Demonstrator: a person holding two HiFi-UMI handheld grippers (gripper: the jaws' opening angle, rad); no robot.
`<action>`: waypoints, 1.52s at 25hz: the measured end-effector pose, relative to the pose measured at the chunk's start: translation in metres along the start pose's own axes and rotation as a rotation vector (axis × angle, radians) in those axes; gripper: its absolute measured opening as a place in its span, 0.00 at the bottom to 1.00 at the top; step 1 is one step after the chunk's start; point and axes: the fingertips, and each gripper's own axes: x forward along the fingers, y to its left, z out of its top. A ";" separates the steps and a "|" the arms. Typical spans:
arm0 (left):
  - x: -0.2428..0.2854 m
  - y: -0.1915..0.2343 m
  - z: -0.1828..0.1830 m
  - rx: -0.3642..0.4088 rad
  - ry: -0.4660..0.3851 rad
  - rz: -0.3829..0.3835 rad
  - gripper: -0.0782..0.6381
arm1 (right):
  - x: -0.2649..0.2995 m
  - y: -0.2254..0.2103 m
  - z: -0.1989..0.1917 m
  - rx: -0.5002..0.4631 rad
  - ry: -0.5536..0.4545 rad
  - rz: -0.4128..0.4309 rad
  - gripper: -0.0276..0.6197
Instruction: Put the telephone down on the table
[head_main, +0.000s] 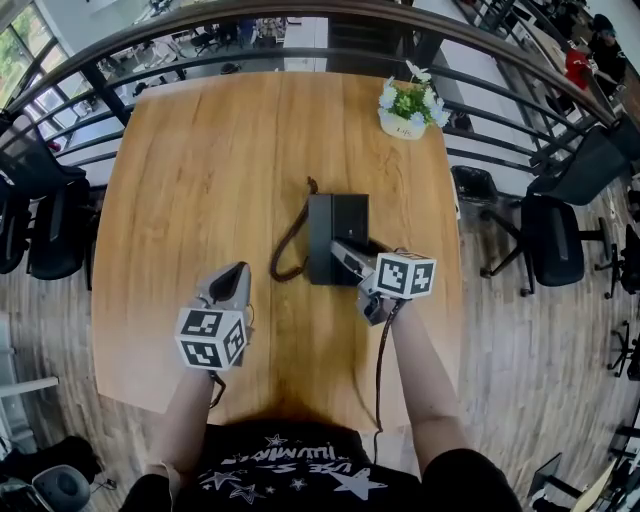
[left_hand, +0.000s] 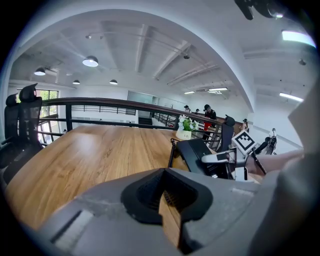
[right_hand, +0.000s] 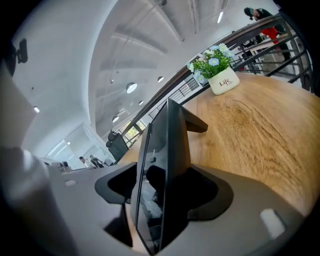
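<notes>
Telephone (head_main: 335, 215) sits mid-counter (head_main: 200, 180) between the right gripper's (head_main: 343, 252) spread fingers; the left gripper's (head_main: 236, 270) fingers are pressed together, empty.

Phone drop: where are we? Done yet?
Done: telephone looks flat on the table, cord beside it. In hand: right gripper sits around its near edge, jaws apparently off it. Remaining: pull the right gripper clear. Left gripper is shut and empty.

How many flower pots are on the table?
1: a white flower pot stands at the table's far right corner, beyond the telephone. Nothing there could hide another.
</notes>
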 end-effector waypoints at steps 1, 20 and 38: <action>0.000 -0.004 -0.002 0.001 0.002 -0.007 0.11 | 0.001 -0.003 -0.003 -0.018 0.013 -0.015 0.52; -0.035 -0.011 0.008 0.075 -0.061 -0.022 0.11 | -0.041 -0.009 0.007 -0.220 -0.064 -0.261 0.59; -0.131 0.034 0.030 0.439 -0.247 -0.073 0.11 | -0.051 0.143 -0.033 -0.562 -0.196 -0.433 0.45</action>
